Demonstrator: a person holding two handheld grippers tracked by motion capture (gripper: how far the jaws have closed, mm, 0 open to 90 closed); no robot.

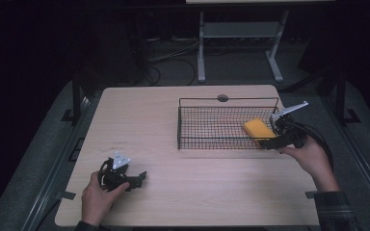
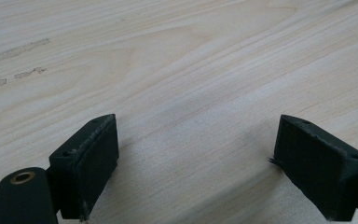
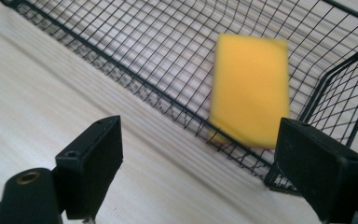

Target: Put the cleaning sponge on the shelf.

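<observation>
A pale wood-grain desk (image 1: 192, 192) fills the middle of the high view, with dark floor around it. On its right half stands a black wire-mesh basket (image 1: 207, 140), rectangular and open at the top. Inside the basket, at its right end, lies a flat yellow rectangular sponge (image 1: 256, 129), resting on the mesh floor close to the near wall and the right end wall.

The right tool (image 1: 270, 143), a black two-jaw device held in the person's right hand (image 1: 310, 156), sits just outside the basket's near right corner, level with the sponge. In the right gripper view its two black jaws stand wide apart with nothing between them; the basket's near wall (image 3: 135, 79) runs across beyond them, and the sponge (image 3: 251, 88), somewhat blurred, lies behind that wall. The tool seems to be just clear of the wire, though the blur makes this hard to confirm.

The left tool (image 1: 142, 177) lies low over the desk near its front left, held in the person's left hand (image 1: 96, 197), well apart from the basket. In the left gripper view its jaws are also spread wide and empty, with bare wood (image 2: 191, 93) beneath them.
</observation>
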